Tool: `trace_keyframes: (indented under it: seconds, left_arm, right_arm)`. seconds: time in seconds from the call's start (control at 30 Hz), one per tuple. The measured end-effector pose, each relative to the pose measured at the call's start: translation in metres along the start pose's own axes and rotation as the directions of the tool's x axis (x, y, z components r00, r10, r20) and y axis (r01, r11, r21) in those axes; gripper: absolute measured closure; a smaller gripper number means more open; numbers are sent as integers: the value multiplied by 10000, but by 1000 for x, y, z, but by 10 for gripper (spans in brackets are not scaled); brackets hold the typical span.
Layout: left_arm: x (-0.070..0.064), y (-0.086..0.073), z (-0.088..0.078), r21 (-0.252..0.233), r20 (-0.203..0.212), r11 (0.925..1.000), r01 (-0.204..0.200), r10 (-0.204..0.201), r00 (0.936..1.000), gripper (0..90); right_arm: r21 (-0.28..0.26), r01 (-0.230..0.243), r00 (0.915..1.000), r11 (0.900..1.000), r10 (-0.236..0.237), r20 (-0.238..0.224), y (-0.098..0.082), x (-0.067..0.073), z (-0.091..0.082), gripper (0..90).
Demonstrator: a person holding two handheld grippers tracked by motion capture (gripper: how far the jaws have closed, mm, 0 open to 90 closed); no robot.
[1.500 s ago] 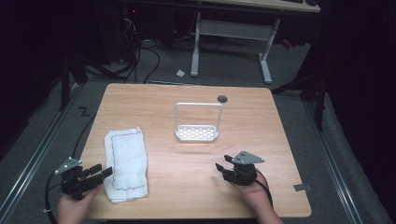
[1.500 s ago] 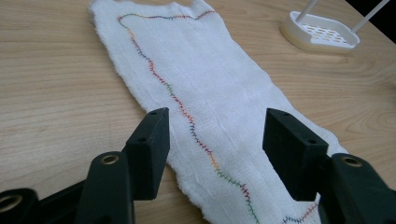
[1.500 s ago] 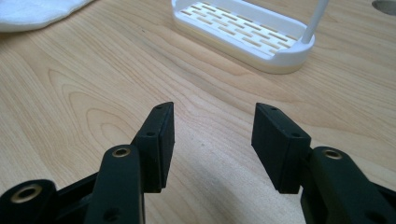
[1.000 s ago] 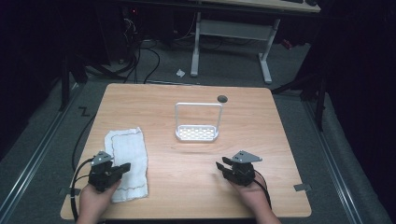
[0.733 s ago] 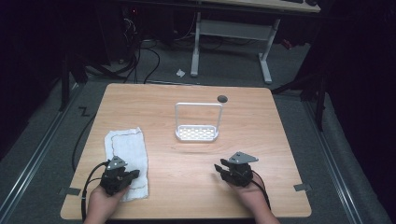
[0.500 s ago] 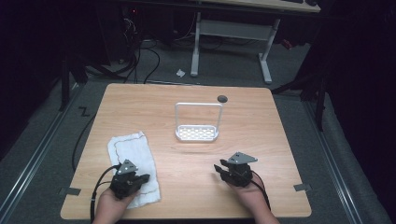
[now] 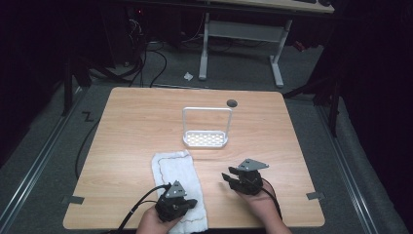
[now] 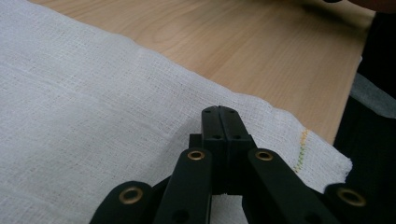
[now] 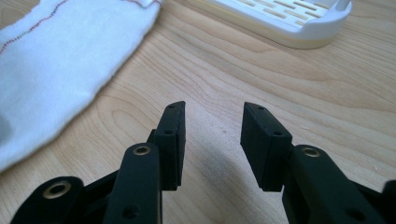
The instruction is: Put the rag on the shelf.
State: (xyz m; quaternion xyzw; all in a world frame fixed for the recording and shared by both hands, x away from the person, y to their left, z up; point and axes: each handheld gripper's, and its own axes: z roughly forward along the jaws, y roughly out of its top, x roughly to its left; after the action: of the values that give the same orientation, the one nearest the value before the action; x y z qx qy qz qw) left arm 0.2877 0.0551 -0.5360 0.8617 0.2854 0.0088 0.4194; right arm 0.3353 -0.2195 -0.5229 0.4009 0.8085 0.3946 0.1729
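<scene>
plainly white woven cloth (image 7: 176, 183) under closed left tongs (image 8: 219, 122), right tongs (image 9: 212, 128) apart, empty

Towel (image 7: 178, 187) near end under left gripper (image 7: 174, 207) (cut by bottom edge).

I log a white woven towel (image 7: 177, 183) with red and yellow-green edge stitching; a white slotted rack (image 7: 205, 138); a light wood-grain bench (image 7: 146, 122); black gripper fingers (image 9: 173, 135) with brass-coloured rivets.
</scene>
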Motion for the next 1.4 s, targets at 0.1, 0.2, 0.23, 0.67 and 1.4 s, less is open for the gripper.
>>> trace_keyframes:
  seconds: [0.1,0.2,0.23,0.67,1.4]
  left_arm:
    - [-1,0,1,-47,163,9999,96,-95,9998,899]
    - [2,0,-2,-220,277,9990,382,-375,9989,868]
    - [3,1,-7,-354,333,9982,479,-467,9984,851]
    - [51,-19,-42,-1491,-2370,9792,1376,-1705,9564,805]
    - [23,3,-1,-678,-721,9962,550,-599,9956,818]
  right_arm:
    - [-40,66,9999,10000,-67,-75,0,1,1,602]
    - [-89,164,9998,9998,-165,-117,1,3,1,602]
    - [-124,232,9995,9997,-235,-208,3,5,2,602]
    - [-177,664,9818,9976,-685,-1771,32,37,38,710]
    - [804,590,9848,9950,-448,-1676,-16,34,-1,784]
